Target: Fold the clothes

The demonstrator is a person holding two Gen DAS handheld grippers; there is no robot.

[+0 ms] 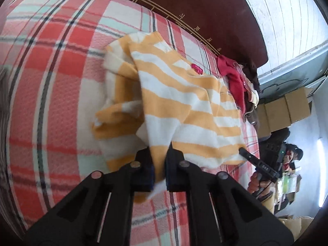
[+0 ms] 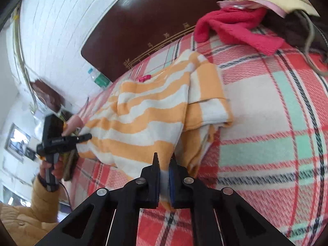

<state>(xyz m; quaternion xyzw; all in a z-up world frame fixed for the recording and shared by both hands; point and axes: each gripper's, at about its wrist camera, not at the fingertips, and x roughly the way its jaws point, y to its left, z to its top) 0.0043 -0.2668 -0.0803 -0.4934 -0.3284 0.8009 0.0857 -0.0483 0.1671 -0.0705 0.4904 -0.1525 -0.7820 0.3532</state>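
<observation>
An orange and white striped sweater (image 1: 180, 102) lies on a plaid bed cover (image 1: 51, 82), with both sleeves folded in. My left gripper (image 1: 158, 164) is shut on the sweater's near hem corner. My right gripper (image 2: 164, 174) is shut on the other hem corner of the sweater (image 2: 143, 119). The hem is lifted slightly between them. The right gripper's tip also shows in the left wrist view (image 1: 246, 153), at the sweater's edge. The left gripper shows in the right wrist view (image 2: 86, 137), held by a hand.
A pile of other clothes, with a red garment (image 1: 233, 78) on top, lies beside the sweater near the dark wooden headboard (image 1: 194, 10); the red garment also shows in the right wrist view (image 2: 235, 26). Cardboard boxes (image 1: 285, 108) stand past the bed.
</observation>
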